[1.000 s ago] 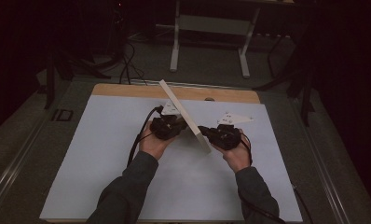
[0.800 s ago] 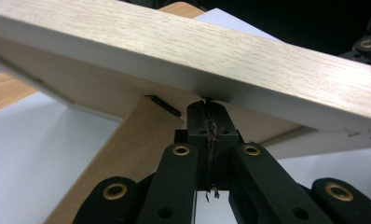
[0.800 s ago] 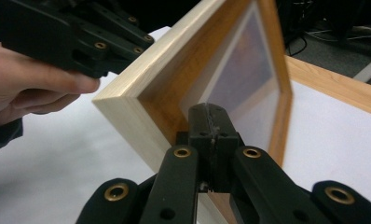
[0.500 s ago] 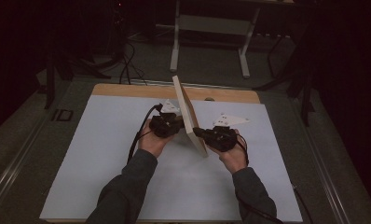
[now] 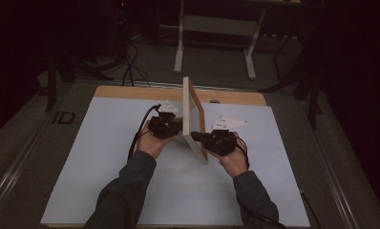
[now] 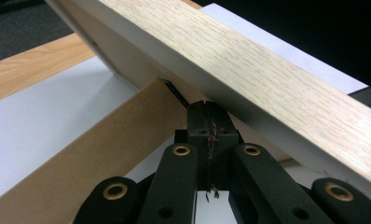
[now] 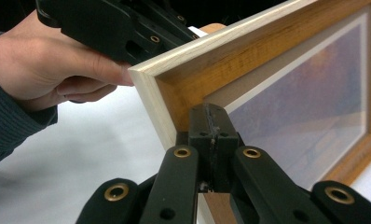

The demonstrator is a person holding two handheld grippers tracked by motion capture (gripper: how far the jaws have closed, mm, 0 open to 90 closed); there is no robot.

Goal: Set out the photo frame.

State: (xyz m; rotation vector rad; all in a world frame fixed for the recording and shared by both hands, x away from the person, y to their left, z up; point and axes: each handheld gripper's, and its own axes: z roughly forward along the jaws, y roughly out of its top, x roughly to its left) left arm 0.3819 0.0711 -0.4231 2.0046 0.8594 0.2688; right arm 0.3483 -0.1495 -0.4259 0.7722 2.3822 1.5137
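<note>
**Frame being stood up, mid-table**

A white-topped table is being worked on. The picture frame, light wood with a brown backing board, is being held nearly upright near the middle, toward the far edge. Likely step: propping on its rear stand. Next move is judged to need a steady release. Right gripper is being kept clamped on the frame's corner; left gripper jaws are pressed together at the backing, grip unconfirmed.

Picture frame of pale, grained wood, with matt brown board backing.
</note>
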